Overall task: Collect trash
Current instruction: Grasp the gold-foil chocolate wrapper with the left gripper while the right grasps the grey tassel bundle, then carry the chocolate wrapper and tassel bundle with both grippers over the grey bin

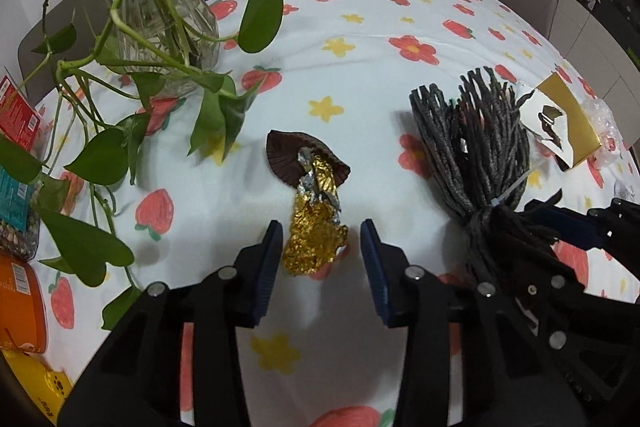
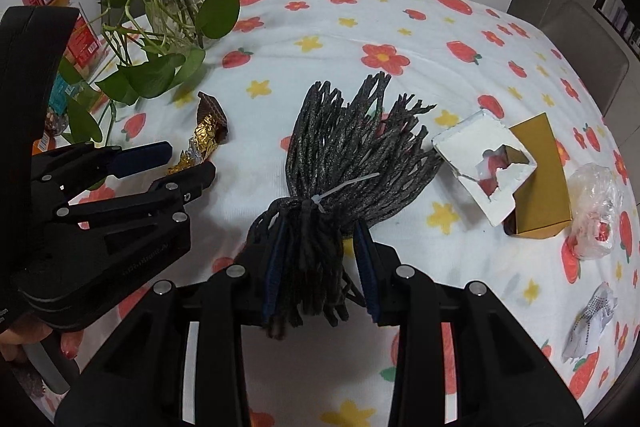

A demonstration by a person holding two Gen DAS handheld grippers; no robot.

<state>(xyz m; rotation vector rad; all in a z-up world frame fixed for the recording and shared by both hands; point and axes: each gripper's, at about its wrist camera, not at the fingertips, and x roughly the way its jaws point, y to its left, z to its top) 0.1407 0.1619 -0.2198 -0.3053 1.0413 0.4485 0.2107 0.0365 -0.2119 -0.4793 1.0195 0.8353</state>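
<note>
My left hand-held gripper (image 1: 322, 259) is straddling crinkled gold foil (image 1: 314, 243), pads not pressing; my right hand-held gripper (image 2: 320, 263) is squeezing a ropy grey yarn bundle (image 2: 352, 147), its tail hidden.

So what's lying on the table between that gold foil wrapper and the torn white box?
The tied bundle of dark cords lies between the gold foil wrapper and the torn white box, clearest in the right wrist view.
</note>
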